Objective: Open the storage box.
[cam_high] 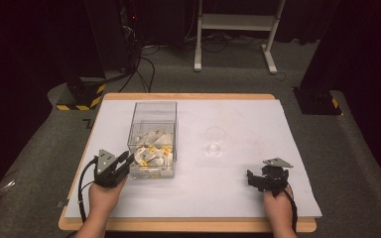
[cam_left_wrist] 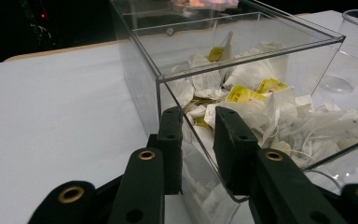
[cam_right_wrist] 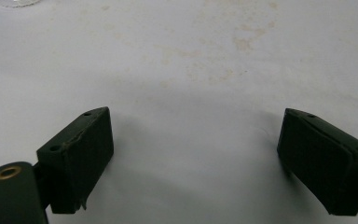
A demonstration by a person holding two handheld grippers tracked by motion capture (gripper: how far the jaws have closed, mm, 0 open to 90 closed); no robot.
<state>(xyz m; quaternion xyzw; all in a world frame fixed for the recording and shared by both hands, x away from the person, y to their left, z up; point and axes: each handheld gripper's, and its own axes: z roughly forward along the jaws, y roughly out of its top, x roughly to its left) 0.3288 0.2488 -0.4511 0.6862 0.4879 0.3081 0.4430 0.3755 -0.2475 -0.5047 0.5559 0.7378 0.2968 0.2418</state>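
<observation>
At the left of the table [cam_high: 238,198], the left gripper [cam_high: 127,159] is being held at the near-left corner of a clear plastic box [cam_high: 154,111]. In the left gripper view, its jaws are being pressed together on the box's near wall [cam_left_wrist: 200,154], one jaw outside it and one inside, so the wall is being gripped between them. The box is being kept standing left of the table's middle, and white tea bags [cam_high: 151,151] with yellow tags [cam_left_wrist: 242,94] are being held loosely heaped inside it. Just right of the box, near the table's centre, a small clear glass cup [cam_high: 214,141] is being left standing apart from both grippers. At the near right, the right gripper [cam_high: 254,179] is being held low over the bare white surface, its jaws being kept wide apart with nothing between them.
</observation>
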